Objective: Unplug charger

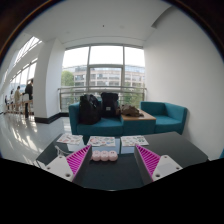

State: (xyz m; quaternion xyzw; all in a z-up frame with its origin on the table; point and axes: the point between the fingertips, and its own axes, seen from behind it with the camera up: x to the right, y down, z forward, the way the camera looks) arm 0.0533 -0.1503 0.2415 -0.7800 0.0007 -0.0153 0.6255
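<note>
Dark surface (110, 172) at lower centre carries the scene. Fingers (106, 163) spread apart, grasping nothing; just ahead lies a pale pink object (103, 155), possibly the charger, likely light and rigid, best pinched across its sides. Beyond, a teal sofa (160, 115) holds bags (98, 107). No writing legible.

The gripper (104, 163) shows two pale grey fingers, at about seven and five o'clock, each with a magenta pad (149, 161) on its inner face (ridged with fine diagonal grooves, black-edged).
</note>
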